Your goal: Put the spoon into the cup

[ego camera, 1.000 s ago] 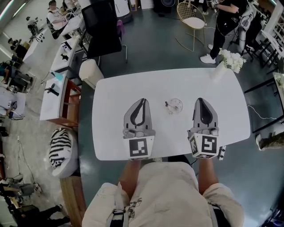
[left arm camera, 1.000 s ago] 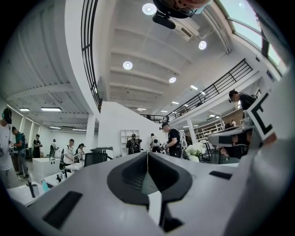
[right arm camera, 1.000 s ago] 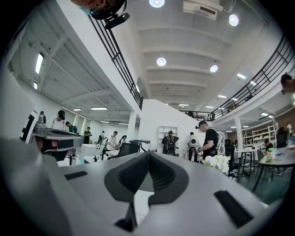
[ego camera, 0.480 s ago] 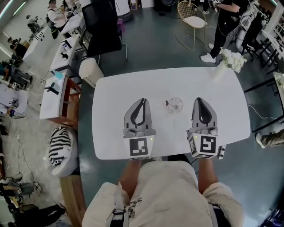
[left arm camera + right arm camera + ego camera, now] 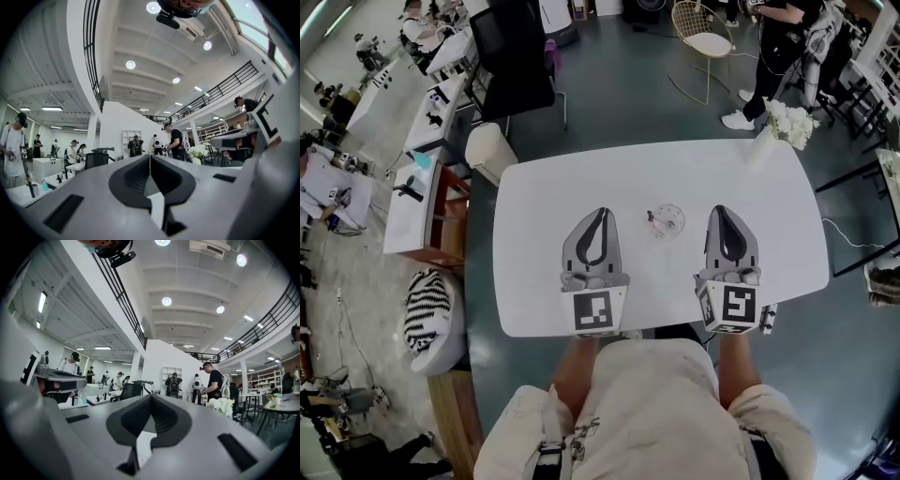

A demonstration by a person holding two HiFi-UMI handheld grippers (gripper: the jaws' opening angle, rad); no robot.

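The left tool point(image 5: 600, 214) and the right tool point(image 5: 725, 212) lie on the white tabletop point(image 5: 534, 206), well apart from each other. Each has its two jaws together at the tips and nothing is between them. The clear cup point(image 5: 669, 222) stands between the two tools, touching neither. A small spoon point(image 5: 653, 220) shows at its left rim, too small to tell if it sits inside.

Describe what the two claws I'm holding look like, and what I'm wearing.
The left claw and right claw match. Each has a grey body that tapers to a pointed tip and is lined inside with black ribbed pads. Each carries a white cube at its rear, printed with black square markers. You wear a cream top.
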